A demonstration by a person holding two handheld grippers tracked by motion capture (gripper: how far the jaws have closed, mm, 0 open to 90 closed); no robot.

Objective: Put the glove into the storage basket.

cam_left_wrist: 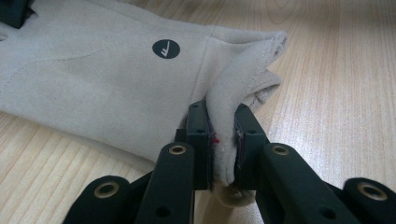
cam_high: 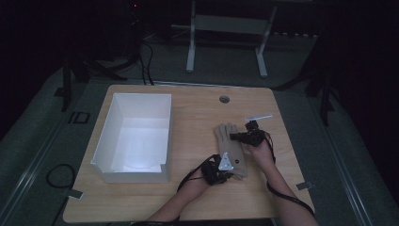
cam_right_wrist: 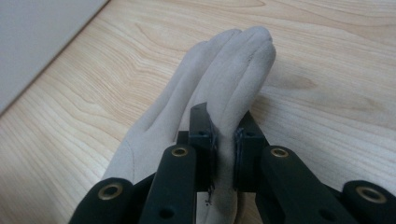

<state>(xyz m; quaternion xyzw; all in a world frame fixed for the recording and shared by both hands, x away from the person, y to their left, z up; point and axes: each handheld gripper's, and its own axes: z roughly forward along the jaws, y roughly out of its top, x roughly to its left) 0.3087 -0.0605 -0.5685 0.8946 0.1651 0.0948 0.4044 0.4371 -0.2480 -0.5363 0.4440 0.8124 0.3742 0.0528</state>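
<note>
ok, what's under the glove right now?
The glove lies straight on the bare wooden table; nothing shows beneath its edges. Both grippers' fingers pinch folds of it, the cuff and fingertip ends. Anything under its middle is covered.

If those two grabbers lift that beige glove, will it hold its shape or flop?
Probably flop: the glove is soft cloth, its cuff edge folding between the left gripper jaws. It looks light. The fuzzy surface pinched by the right gripper seems unlikely to slip.
</note>
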